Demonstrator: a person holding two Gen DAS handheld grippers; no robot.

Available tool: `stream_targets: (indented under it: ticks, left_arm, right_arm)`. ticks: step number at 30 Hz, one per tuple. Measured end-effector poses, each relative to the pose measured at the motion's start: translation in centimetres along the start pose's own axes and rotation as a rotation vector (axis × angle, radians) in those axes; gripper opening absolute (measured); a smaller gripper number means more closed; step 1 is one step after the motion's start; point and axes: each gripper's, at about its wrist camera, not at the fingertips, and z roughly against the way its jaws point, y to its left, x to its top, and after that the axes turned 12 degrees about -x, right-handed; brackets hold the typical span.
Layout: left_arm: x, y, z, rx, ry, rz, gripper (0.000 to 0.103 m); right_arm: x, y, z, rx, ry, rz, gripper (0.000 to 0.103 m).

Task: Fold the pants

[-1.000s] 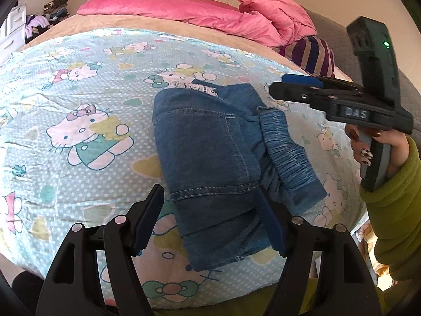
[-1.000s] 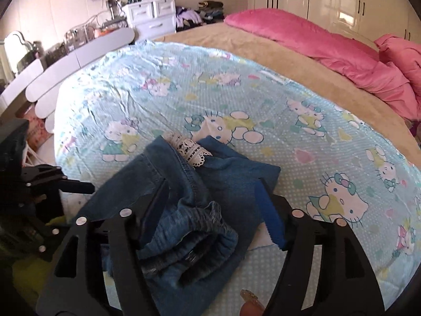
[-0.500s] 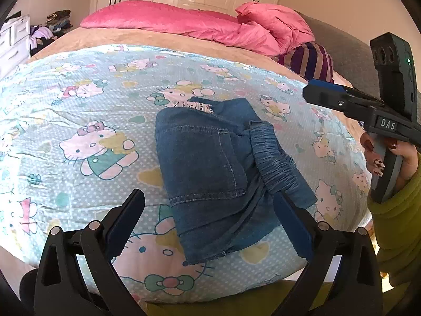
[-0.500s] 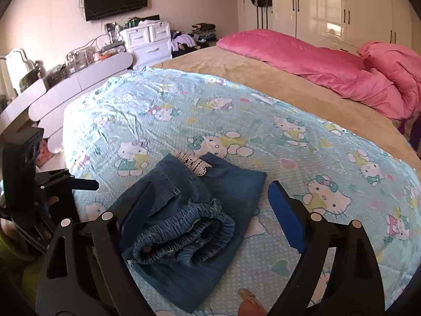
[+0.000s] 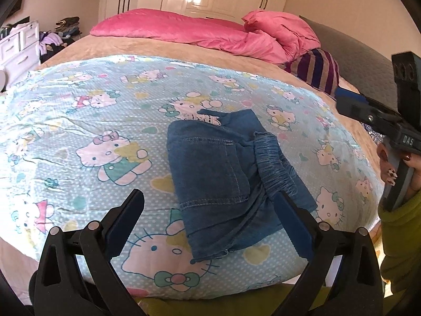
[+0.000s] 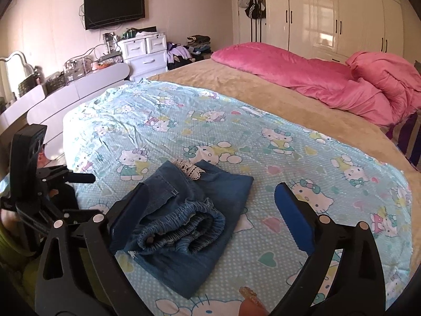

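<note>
**Ana:** Lying near the front edge of the bed, the pants [image 5: 223, 179] are resting as a compact denim bundle on the cartoon-cat sheet [image 5: 105, 110]. They are looking folded, with the elastic waistband [image 6: 181, 226] sitting rolled on top and a strip of white lace [image 6: 189, 169] peeking out at the far end.

**Ben:** What are the two tongs doing?

**Ana:** Both are hanging spread wide and gripping nothing. The left gripper [image 5: 210, 223] is hovering above the near end of the bundle, apart from the cloth. The right gripper [image 6: 213, 218] is hovering over the waistband side, also clear of it.

**Ben:** What am I risking from here?

**Ana:** I am judging the waistband as the weak spot. It is bunching up thick and springy, so it is likely wanting to uncurl and loosen the top layer. Brushing it with a finger on the way out could be tipping the roll open.

**Ben:** Anything else?

**Ana:** The bundle is sitting close to the mattress edge, and a nudge toward you could be sliding it off. One bottom corner [image 5: 208, 255] is sticking out unevenly; pinching only that layer to tidy it could be dragging the whole fold apart.
</note>
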Motion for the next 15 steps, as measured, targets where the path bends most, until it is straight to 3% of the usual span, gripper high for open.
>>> stream_targets:
  ticks: [6,15]
  left_arm:
    - [0.3,1.0,0.0,0.044,-0.022,0.038,0.098]
    - [0.6,2.6,-2.0,0.057,-0.001,0.097,0.098]
  right_arm:
    - [-1.2,-1.0,0.1,-0.016,0.026,-0.019,0.091]
    - [-4.2,-2.4,-2.9,-0.031,0.15,-0.086,0.091]
